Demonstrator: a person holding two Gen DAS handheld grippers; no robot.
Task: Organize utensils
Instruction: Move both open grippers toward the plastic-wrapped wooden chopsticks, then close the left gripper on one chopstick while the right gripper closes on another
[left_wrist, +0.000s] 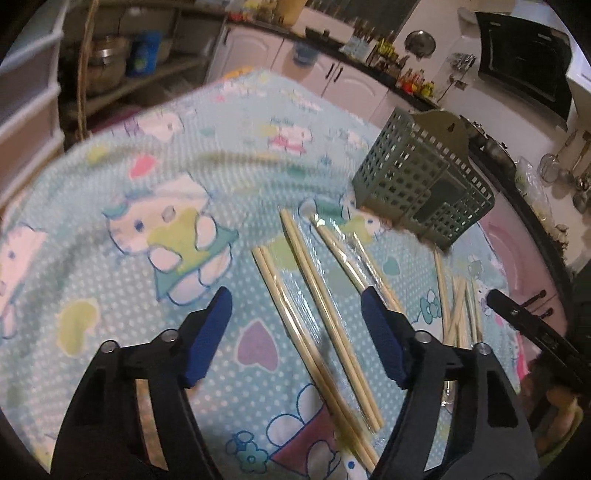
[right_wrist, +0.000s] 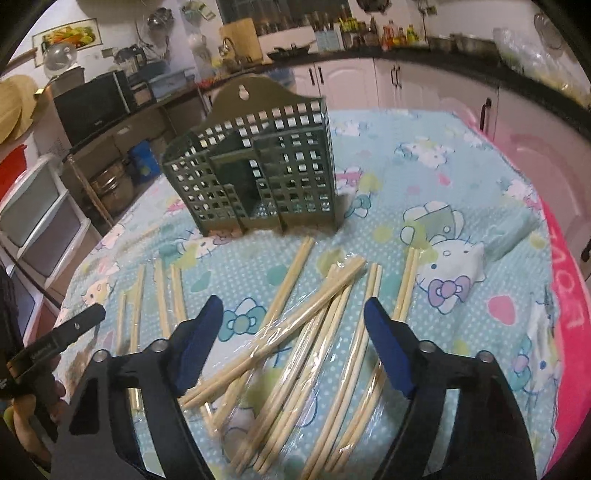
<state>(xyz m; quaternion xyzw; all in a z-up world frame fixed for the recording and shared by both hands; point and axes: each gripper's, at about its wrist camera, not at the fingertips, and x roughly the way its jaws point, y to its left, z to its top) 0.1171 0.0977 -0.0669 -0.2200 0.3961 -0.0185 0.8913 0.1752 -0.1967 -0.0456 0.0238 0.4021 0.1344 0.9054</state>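
Overhead, both open tools hover above wrapped chopsticks beside caddy.

Pale wooden chopsticks lie scattered (some plastic-wrapped) before the upright green perforated holder.

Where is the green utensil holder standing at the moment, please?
The green utensil holder stands upright on the patterned cloth, centre-left in the right wrist view, just beyond the scattered chopsticks.

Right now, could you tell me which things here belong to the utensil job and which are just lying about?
For the job:
wrapped chopsticks
green utensil holder
left gripper
right gripper

Just lying about:
microwave
cartoon tablecloth
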